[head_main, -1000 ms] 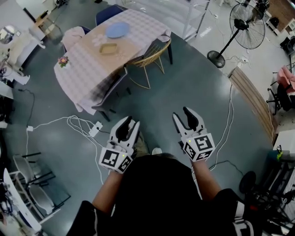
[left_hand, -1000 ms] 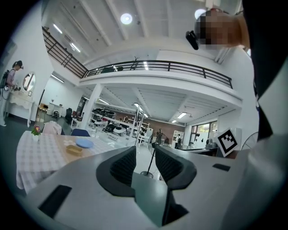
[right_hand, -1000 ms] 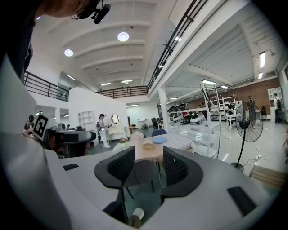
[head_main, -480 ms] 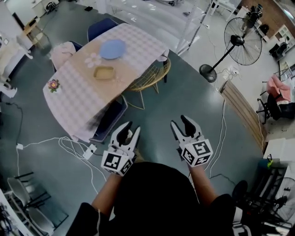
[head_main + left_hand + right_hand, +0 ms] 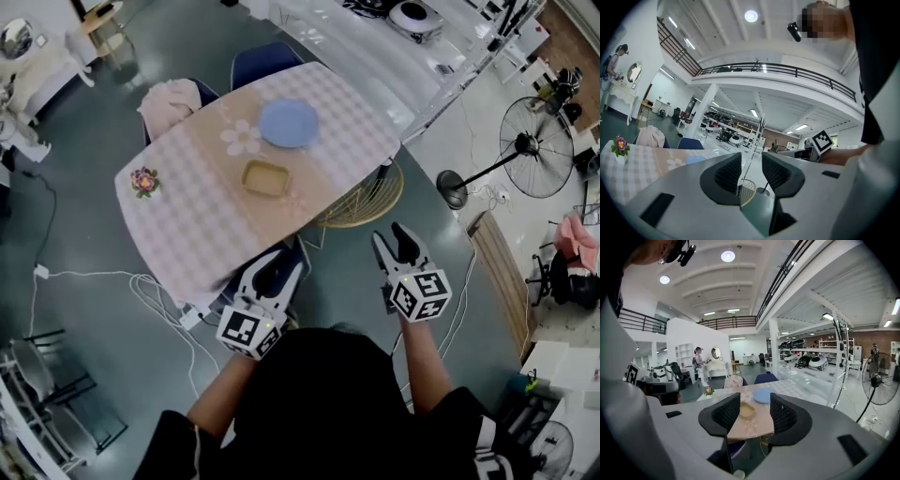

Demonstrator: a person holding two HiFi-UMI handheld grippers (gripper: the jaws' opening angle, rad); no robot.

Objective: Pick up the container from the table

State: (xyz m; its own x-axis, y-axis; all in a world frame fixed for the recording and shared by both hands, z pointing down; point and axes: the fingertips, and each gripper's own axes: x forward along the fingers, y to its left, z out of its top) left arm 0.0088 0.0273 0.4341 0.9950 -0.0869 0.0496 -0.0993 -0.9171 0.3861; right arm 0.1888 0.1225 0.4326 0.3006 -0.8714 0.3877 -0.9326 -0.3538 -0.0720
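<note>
- Closer than before, surface (image 5: 178, 225) now fills upper centre.
- Released and empty, left claw (image 5: 279, 270) and right claw (image 5: 394, 240) point forward, lower centre, presumably ready for approach.
- Tan container (image 5: 266, 178) sits mid-surface, well apart from both.

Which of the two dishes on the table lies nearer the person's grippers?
The tan rectangular container. It sits toward the near edge of the table, while the round blue plate lies beyond it, toward the far side.

Container (image 5: 265, 178) clear above; blue plate (image 5: 288, 123) near; wicker chair (image 5: 364, 206) against table (image 5: 187, 225) edge.
</note>
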